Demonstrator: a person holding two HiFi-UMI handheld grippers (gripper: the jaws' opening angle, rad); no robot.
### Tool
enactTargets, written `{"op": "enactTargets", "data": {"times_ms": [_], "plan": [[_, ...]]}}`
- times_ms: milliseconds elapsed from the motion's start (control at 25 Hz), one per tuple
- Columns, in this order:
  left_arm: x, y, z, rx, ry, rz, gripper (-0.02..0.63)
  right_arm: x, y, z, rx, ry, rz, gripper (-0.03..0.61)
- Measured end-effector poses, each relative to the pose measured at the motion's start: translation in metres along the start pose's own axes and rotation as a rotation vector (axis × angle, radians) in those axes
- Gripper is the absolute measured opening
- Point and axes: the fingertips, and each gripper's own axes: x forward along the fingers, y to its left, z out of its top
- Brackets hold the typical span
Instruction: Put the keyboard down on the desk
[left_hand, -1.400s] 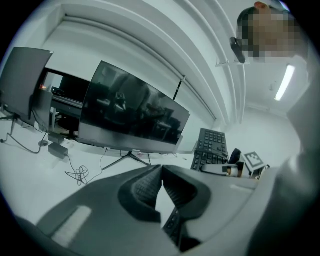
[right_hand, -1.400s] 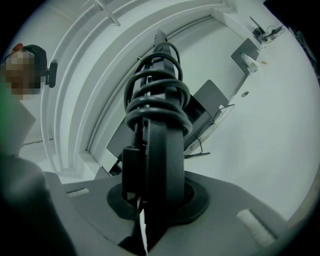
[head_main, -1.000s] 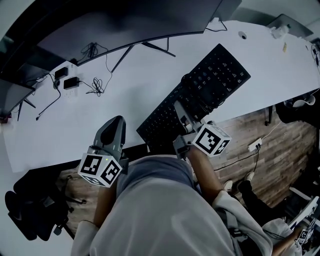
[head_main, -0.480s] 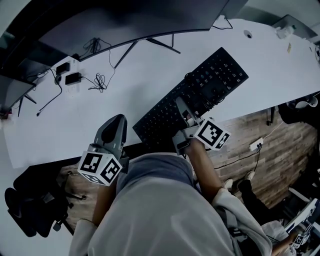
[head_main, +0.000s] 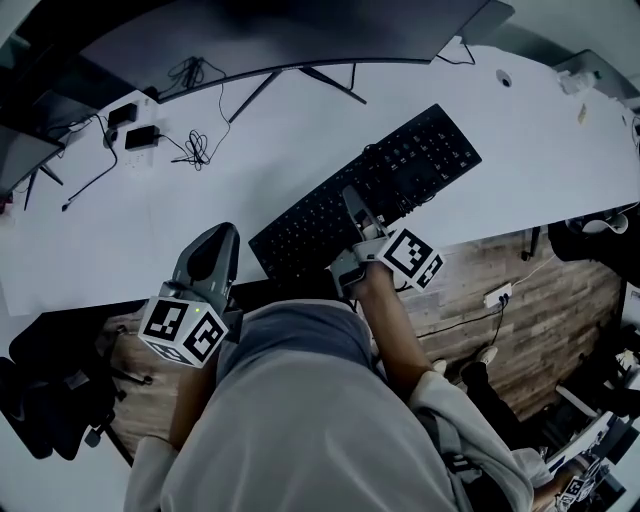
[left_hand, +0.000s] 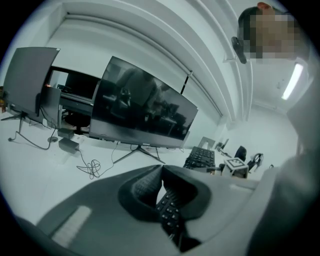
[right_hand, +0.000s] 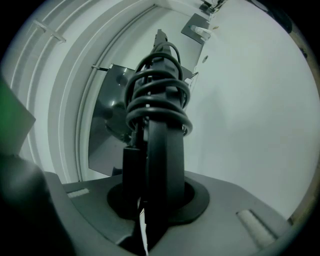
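Fingers of the right gripper (head_main: 352, 205) are pinched narrow on the near long edge of the black keyboard (head_main: 400, 175), around its middle, with the coiled cable (right_hand: 157, 95) bunched just ahead of them. The keyboard lies slantwise over the white table (head_main: 180, 215) — long axis running near-left to far-right — low and nearly flat; contact cannot be told. The left gripper (left_hand: 161, 169), fingers closed together and empty, hovers beside the keyboard's left end, so the lowering likely rests with the right hand.

I see a white desk (head_main: 150, 250): the monitor's thin stand legs (head_main: 330, 84) rest at its far side, with a tangled cable (head_main: 195, 150) and two black power adapters (head_main: 140, 137) to the left.
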Motion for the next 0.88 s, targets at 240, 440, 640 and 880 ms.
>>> {"op": "enactTargets", "data": {"times_ms": [240,440,640,880], "plan": [[-0.007,0.003,0.0,-0.009,0.003,0.018,0.0,0.008,-0.011,-0.005,0.07,0.008,-0.008,0.072],[-0.007,0.013,-0.002,-0.019,0.006,0.024,0.0,0.018,-0.019,-0.008,0.099,0.003,-0.031,0.072],[-0.013,0.015,-0.002,-0.024,0.003,0.027,0.0,0.018,-0.025,-0.009,0.142,-0.008,-0.052,0.072],[-0.02,0.019,-0.002,-0.035,-0.007,0.049,0.0,0.019,-0.031,-0.011,0.187,-0.012,-0.072,0.072]]}}
